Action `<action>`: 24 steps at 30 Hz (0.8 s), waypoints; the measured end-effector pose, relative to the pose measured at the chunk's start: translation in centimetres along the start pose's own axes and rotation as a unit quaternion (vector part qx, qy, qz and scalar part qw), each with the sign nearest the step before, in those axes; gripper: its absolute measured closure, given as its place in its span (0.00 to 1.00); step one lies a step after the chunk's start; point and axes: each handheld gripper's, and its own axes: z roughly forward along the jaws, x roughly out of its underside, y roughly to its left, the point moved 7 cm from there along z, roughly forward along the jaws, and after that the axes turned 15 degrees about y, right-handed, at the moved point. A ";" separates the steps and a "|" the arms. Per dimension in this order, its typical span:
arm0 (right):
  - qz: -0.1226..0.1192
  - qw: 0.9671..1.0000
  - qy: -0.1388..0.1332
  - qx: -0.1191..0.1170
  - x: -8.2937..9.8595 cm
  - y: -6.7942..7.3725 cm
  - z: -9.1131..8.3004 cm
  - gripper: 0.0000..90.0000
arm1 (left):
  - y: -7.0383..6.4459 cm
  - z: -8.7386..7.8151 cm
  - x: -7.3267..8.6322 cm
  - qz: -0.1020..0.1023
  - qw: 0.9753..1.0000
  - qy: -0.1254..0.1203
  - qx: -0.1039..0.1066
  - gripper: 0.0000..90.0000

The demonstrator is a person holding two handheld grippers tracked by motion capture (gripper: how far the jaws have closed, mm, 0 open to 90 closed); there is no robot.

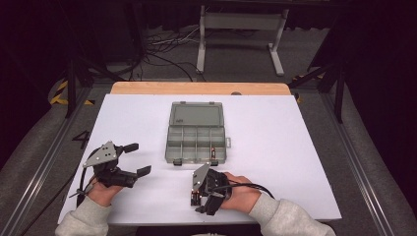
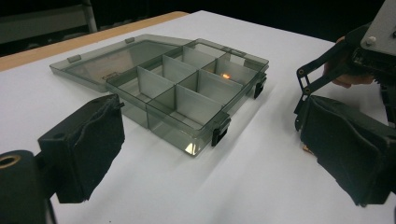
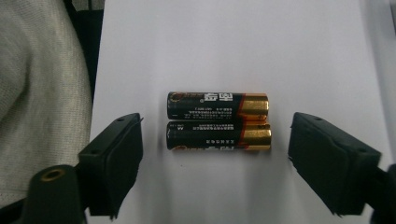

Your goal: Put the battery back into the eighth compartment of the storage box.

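Both grippers, left (image 1: 136,159) and right (image 1: 200,199), are black with padded jaws, grey plates, seemingly black cables; sleeves (image 1: 83,221) light grey.

Smoky grey translucent organiser box (image 1: 196,132), black-and-gold batteries (image 3: 218,121), white table sheet (image 1: 295,147), black jaw pads.

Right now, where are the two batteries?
In the right gripper view, the two batteries lie side by side on the white table, between the open right gripper.
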 end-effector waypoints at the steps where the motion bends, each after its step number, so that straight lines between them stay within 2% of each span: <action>1: -0.001 1.000 0.000 0.001 0.0 0.0 0.0 0.25 | 0.0 0.0 0.0 0.000 1.000 0.000 0.000 0.08; 14: -0.005 1.000 -0.002 0.004 0.0 0.0 -0.1 0.45 | 0.0 0.0 0.0 0.002 1.000 0.001 0.001 0.08; 24: -0.005 1.000 0.003 0.011 0.0 0.0 -0.5 0.46 | -0.1 0.0 0.0 0.001 1.000 -0.002 0.002 0.08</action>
